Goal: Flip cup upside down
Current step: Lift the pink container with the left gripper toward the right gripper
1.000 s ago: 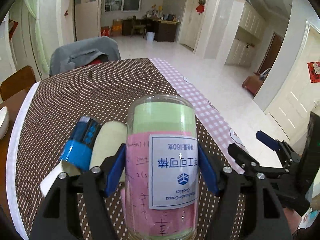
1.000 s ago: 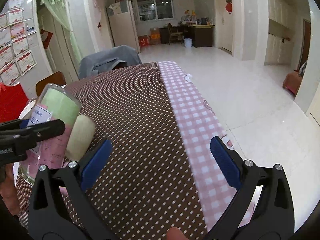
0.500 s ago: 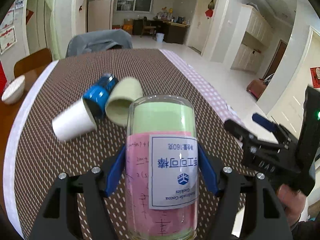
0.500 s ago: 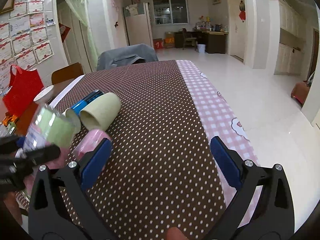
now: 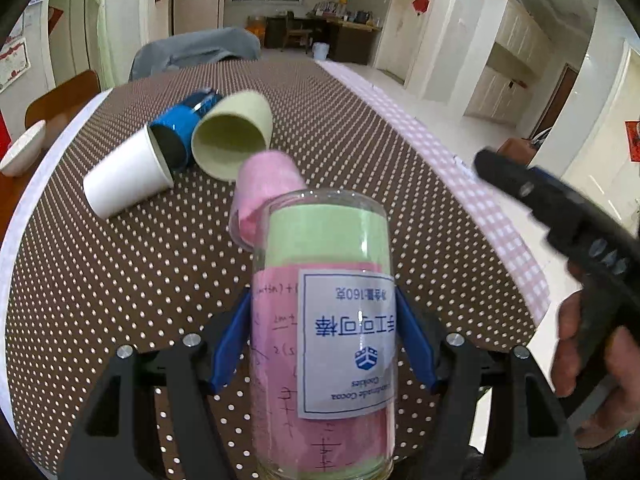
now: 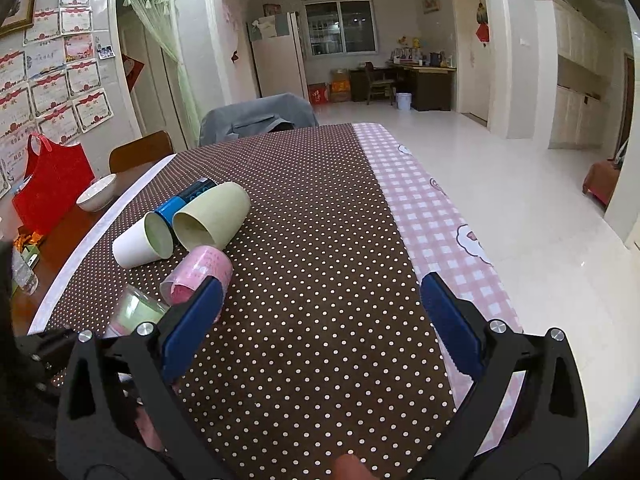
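Note:
My left gripper [image 5: 322, 340] is shut on a clear glass cup [image 5: 324, 336] lined with pink and green paper and bearing a white label with upside-down print. The cup stands upside down, its closed end up and its rim near the dotted tablecloth [image 5: 120, 264]. The cup also shows at the lower left of the right wrist view [image 6: 136, 312]. My right gripper [image 6: 320, 316] is open and empty above the tablecloth [image 6: 320, 240], to the right of the cup. It appears at the right edge of the left wrist view [image 5: 560, 216].
Several cups lie on their sides beyond the held one: pink [image 5: 264, 184], pale green [image 5: 232, 136], white [image 5: 124, 180] and blue [image 5: 180, 124]. A white bowl [image 6: 96, 192] and red bag [image 6: 52, 184] stand at the far left. The table edge with pink checked cloth [image 6: 436, 224] runs along the right.
Both grippers have pulled back toward the near table edge and higher. The left one keeps the cup. The lying cups, including the pink one, have come into view.

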`<action>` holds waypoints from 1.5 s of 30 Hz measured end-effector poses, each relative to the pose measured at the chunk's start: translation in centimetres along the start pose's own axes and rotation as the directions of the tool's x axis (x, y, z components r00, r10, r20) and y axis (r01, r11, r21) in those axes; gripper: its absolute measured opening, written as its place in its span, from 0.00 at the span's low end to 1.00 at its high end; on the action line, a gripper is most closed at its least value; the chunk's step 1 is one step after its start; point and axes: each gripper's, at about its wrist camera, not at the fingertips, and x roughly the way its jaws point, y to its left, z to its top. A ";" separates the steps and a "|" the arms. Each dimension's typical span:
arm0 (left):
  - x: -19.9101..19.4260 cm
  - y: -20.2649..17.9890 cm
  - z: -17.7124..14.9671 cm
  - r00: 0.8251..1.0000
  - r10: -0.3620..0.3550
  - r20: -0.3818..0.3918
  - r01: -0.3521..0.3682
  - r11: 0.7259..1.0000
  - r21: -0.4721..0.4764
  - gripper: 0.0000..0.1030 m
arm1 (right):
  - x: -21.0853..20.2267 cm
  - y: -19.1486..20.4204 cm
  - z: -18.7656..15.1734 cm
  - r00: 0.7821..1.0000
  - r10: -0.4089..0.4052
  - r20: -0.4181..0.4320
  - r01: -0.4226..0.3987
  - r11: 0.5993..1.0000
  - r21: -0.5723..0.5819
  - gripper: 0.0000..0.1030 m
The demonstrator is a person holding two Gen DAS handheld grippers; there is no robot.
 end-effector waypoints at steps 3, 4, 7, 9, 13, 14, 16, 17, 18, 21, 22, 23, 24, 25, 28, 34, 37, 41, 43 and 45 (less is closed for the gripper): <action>0.7 0.3 -0.5 1.000 0.005 -0.014 -0.005 1.000 -0.012 0.66 | 0.1 0.1 -0.1 1.000 0.001 -0.005 -0.001 1.000 -0.002 0.94; 0.8 0.4 -0.6 1.000 0.007 -0.017 -0.007 1.000 -0.017 0.66 | 0.1 0.1 -0.2 1.000 0.002 -0.007 -0.002 1.000 -0.003 0.94; 1.1 0.5 -0.9 0.999 0.022 -0.039 -0.023 0.999 -0.025 0.66 | 0.2 0.2 -0.2 1.000 0.006 -0.014 -0.006 1.000 -0.005 0.94; 1.1 0.6 -0.9 0.999 0.026 -0.045 -0.028 0.999 -0.025 0.71 | 0.2 0.3 -0.3 1.000 0.011 -0.017 -0.011 1.000 -0.003 0.94; 0.4 0.6 -1.0 0.999 0.033 -0.020 -0.034 0.999 -0.015 0.77 | 0.1 0.4 -0.2 1.000 0.018 -0.019 -0.018 1.000 0.001 0.94; 0.1 0.6 -0.9 0.999 0.037 -0.014 -0.037 0.999 -0.014 0.77 | 0.1 0.4 -0.2 1.000 0.021 -0.021 -0.021 1.000 0.004 0.94; -0.5 0.5 -0.9 0.999 0.049 0.004 -0.049 0.999 -0.012 0.77 | 0.1 0.3 -0.2 0.999 0.027 -0.025 -0.027 1.000 0.007 0.94; -0.9 0.6 -0.9 0.998 0.058 0.016 -0.057 0.998 -0.013 0.77 | 0.0 0.4 -0.2 0.999 0.029 -0.026 -0.029 1.000 0.007 0.94; -1.3 0.7 -0.8 0.998 0.063 0.027 -0.063 0.998 -0.015 0.77 | 0.1 0.5 -0.1 0.999 0.031 -0.027 -0.031 1.000 0.006 0.94; -2.6 1.2 -0.6 0.995 0.077 0.065 -0.075 0.997 -0.034 0.78 | 0.0 0.6 0.0 0.999 0.041 -0.032 -0.040 0.999 0.011 0.94; -3.1 1.5 -0.6 0.992 0.090 0.083 -0.087 0.995 -0.043 0.79 | 0.0 0.7 0.1 0.999 0.041 -0.031 -0.040 0.999 0.010 0.94; -3.5 1.6 -0.5 0.990 0.100 0.094 -0.096 0.994 -0.047 0.79 | -0.1 0.8 0.1 0.999 0.041 -0.030 -0.041 0.999 0.008 0.94; -3.8 1.8 -0.4 0.988 0.112 0.105 -0.107 0.993 -0.052 0.79 | -0.2 0.9 0.2 0.999 0.044 -0.029 -0.044 0.999 0.007 0.94; -4.4 2.1 -0.4 0.984 0.130 0.118 -0.123 0.990 -0.064 0.79 | -0.3 1.0 0.3 0.999 0.045 -0.028 -0.045 0.999 0.006 0.94; -5.5 2.9 -0.3 0.977 0.154 0.150 -0.142 0.986 -0.086 0.79 | -0.6 1.5 0.5 0.999 0.047 -0.024 -0.047 0.999 -0.004 0.94; -7.7 4.2 -0.7 0.955 0.212 0.208 -0.188 0.974 -0.130 0.79 | -1.1 2.9 0.8 0.998 0.056 -0.017 -0.057 0.998 -0.032 0.94; -8.8 4.7 -1.0 0.942 0.238 0.236 -0.206 0.967 -0.151 0.79 | -1.4 3.6 0.9 0.998 0.068 -0.015 -0.068 0.997 -0.045 0.94; -10.0 5.2 -1.4 0.929 0.259 0.264 -0.221 0.961 -0.165 0.79 | -1.9 4.5 1.2 0.997 0.073 -0.006 -0.074 0.995 -0.061 0.94; -10.6 5.3 -1.5 0.923 0.266 0.277 -0.224 0.959 -0.173 0.79 | -2.2 4.7 1.4 0.997 0.073 0.000 -0.073 0.995 -0.068 0.94; -11.1 5.5 -1.7 0.918 0.271 0.291 -0.225 0.957 -0.182 0.79 | -2.5 5.1 1.6 0.997 0.078 0.002 -0.078 0.994 -0.078 0.94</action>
